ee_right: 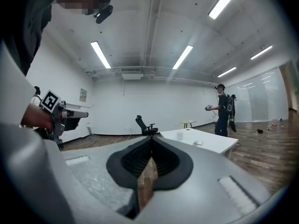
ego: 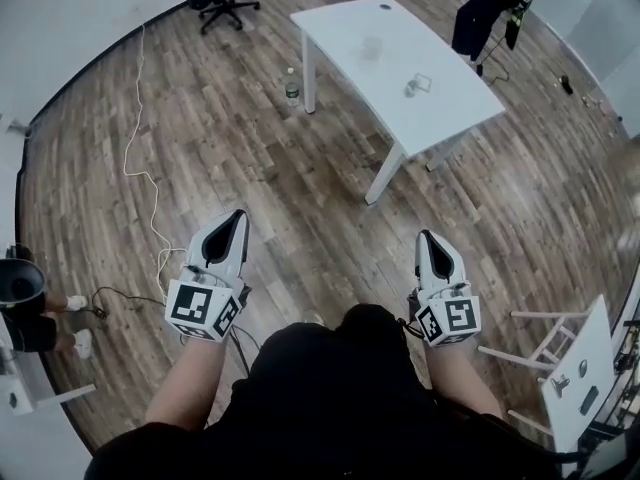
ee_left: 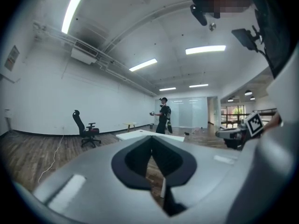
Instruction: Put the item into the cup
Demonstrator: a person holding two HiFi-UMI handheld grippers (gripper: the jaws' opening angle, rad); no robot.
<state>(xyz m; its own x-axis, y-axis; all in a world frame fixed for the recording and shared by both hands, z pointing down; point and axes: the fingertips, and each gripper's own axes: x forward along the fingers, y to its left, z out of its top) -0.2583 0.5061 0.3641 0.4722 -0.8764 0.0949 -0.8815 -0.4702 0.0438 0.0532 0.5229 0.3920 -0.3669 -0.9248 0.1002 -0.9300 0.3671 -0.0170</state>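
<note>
The person stands on the wood floor (ego: 300,198), well apart from the white table (ego: 450,103). Each hand holds one claw out in front, about level.

The left claw (ego: 236,216) is closed, its two tips pressed together with nothing between them. The right claw (ego: 427,238) is closed too, and it is empty as well.

The cup (ee_right: 179,135) stands near the middle of the table. The item (ego: 418,86) is a small pale thing, too small to tell what it is. It lies on the table near the cup but not touching it, closer to the table end that faces the person.

A bottle (ego: 292,88) stands on the floor by a table leg. Another person (ego: 490,3) stands past the table's far edge.
</note>
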